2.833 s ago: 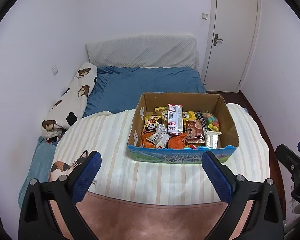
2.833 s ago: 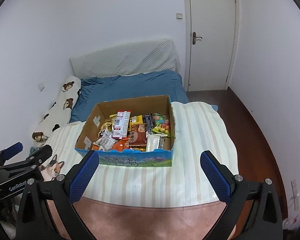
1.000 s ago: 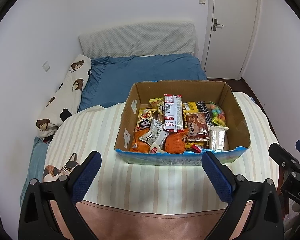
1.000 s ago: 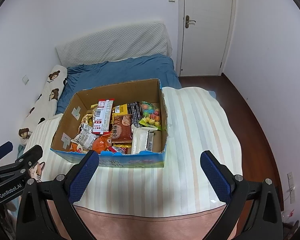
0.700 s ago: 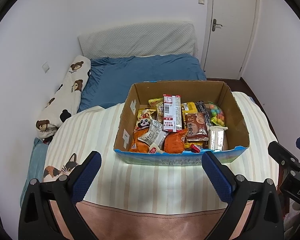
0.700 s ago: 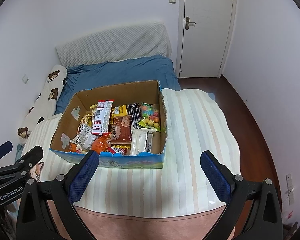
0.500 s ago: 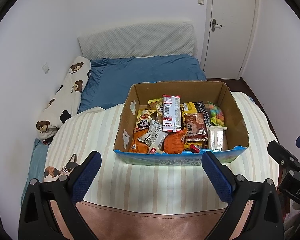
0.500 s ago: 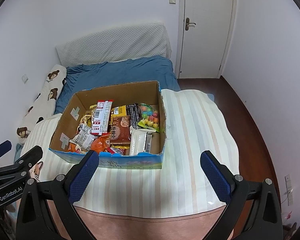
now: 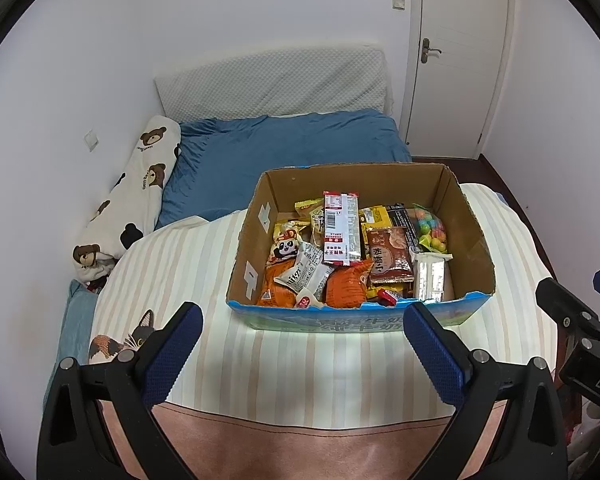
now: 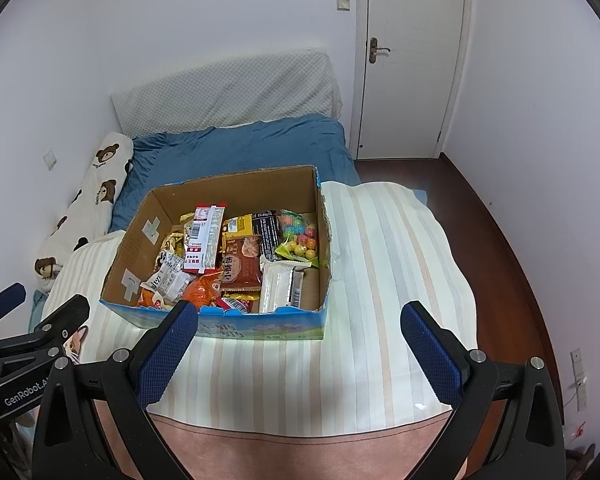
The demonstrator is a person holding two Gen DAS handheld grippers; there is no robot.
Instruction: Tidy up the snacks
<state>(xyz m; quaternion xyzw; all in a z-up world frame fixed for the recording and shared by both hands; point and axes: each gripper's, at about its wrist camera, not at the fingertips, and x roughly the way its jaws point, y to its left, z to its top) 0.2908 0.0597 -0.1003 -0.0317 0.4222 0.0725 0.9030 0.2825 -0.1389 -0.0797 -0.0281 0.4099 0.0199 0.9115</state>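
Note:
An open cardboard box with a blue printed front sits on a striped cloth and holds several snack packets. On top lies a red and white packet. Beside it are a brown packet, orange bags, a bag of coloured candy balls and a silver bar. My left gripper is open, short of the box front. My right gripper is open too, near the box's front right corner. Both hold nothing.
The striped cloth covers a raised surface over a bed with a blue sheet. A bear-print pillow lies along the left wall. A white door stands at the back right, with dark wood floor on the right.
Both grippers have come closer to the box over the frames, so it looks larger and lower. In the last half second almost nothing moved. Both stay open.

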